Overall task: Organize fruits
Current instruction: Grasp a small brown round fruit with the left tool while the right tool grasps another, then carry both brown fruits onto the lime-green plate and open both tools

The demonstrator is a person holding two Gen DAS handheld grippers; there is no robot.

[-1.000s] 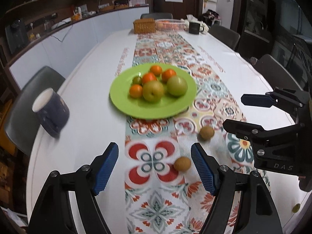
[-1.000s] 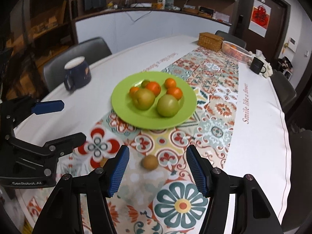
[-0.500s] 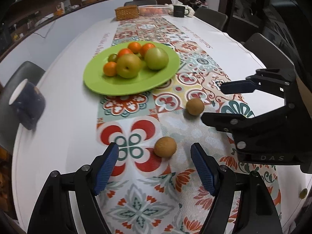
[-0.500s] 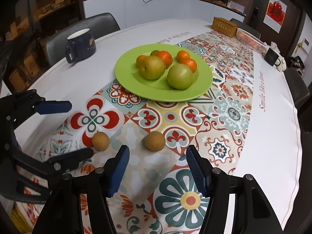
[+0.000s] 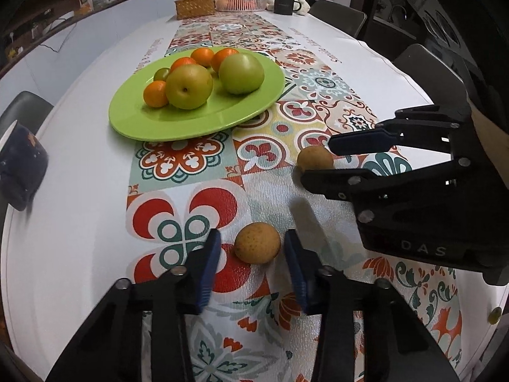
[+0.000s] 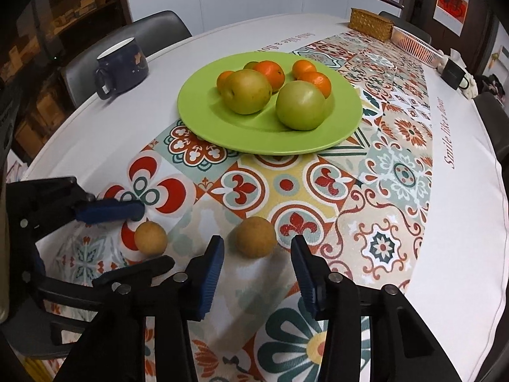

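Two small brown fruits lie on the patterned runner in front of a green plate (image 5: pixel 133 117) that carries two large green fruits and several oranges. The left fruit (image 5: pixel 257 248) sits between the blue pads of my left gripper (image 5: pixel 252 234). Its jaws are closing, with thin gaps still showing on both sides. The right fruit (image 6: pixel 256 232) sits between the pads of my right gripper (image 6: pixel 257 240), which is also closing and not touching it. Each gripper also shows in the other's view, straddling its fruit: the right gripper (image 5: pixel 318 162), the left gripper (image 6: pixel 140 232).
A dark blue mug (image 6: pixel 122 63) stands on the white cloth left of the plate (image 6: pixel 203 117). At the table's far end are a wicker box (image 5: pixel 194 5), a pink basket (image 5: pixel 240 1) and a black mug (image 5: pixel 284 3). Grey chairs line both sides.
Both grippers have come down toward the table and closer to the brown fruits. Their jaws have narrowed from wide apart to just around each fruit.
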